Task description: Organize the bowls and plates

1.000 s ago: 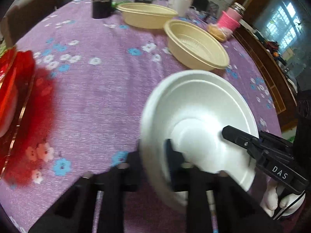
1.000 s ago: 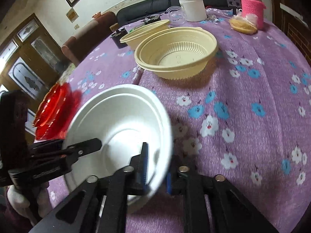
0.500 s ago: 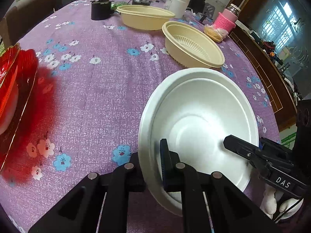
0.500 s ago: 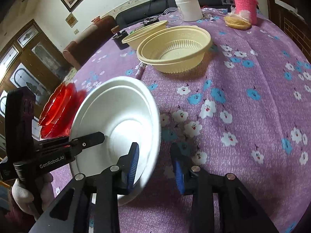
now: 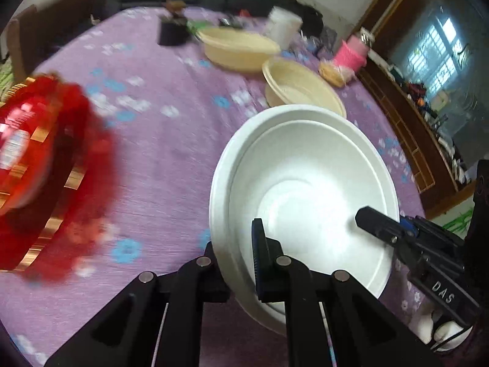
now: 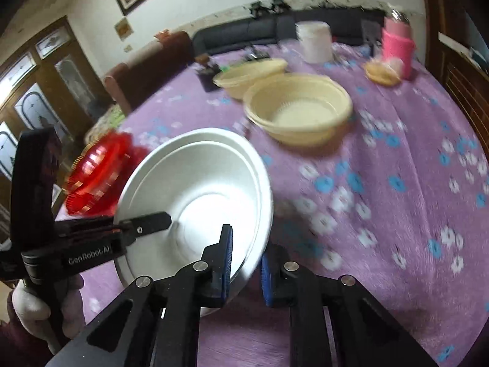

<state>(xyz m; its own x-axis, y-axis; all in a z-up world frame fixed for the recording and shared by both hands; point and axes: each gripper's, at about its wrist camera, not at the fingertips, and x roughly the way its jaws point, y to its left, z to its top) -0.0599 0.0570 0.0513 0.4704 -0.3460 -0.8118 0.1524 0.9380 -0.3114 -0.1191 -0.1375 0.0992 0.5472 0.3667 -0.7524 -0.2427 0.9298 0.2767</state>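
White bowl (image 5: pixel 308 195): foam, tilted, held above the purple flowered bench (image 5: pixel 159 153); its open side faces both cameras.
Left claw (image 5: pixel 235 263): clamped on the near-left rim of the white bowl, one finger outside the wall, the blue-padded finger inside. In the right wrist view it enters from the left (image 6: pixel 143 224), with one finger reaching over the bowl's floor.
Right claw (image 6: pixel 246 255): fingers slightly apart, straddling the bowl's right rim; the inner pad lies inside the wall, the outer blue pad stands just off the rim, so whether it grips cannot be told. In the left wrist view it enters from the right (image 5: pixel 371 218), marked "DAS".
Cream bowl, near (image 6: pixel 298 108): upright on the bench, beyond the white bowl, ribbed floor showing.
Cream bowl, far (image 6: pixel 250 72): just behind the near one, touching or almost touching it; exact contact unclear.
Red plates (image 5: pixel 33 165): stack with gold edging, at the bench's left edge; blurred.
White jar (image 6: pixel 314 41): upright at the far side of the bench.
Pink container (image 6: pixel 397 50): upright at the far right, with a small yellow dish (image 6: pixel 382 73) just beside it.
Dark cup (image 5: pixel 172 32): far left of the cream bowls.
Gloved hand (image 6: pixel 33 309): white glove, wrapped on the left claw's handle.
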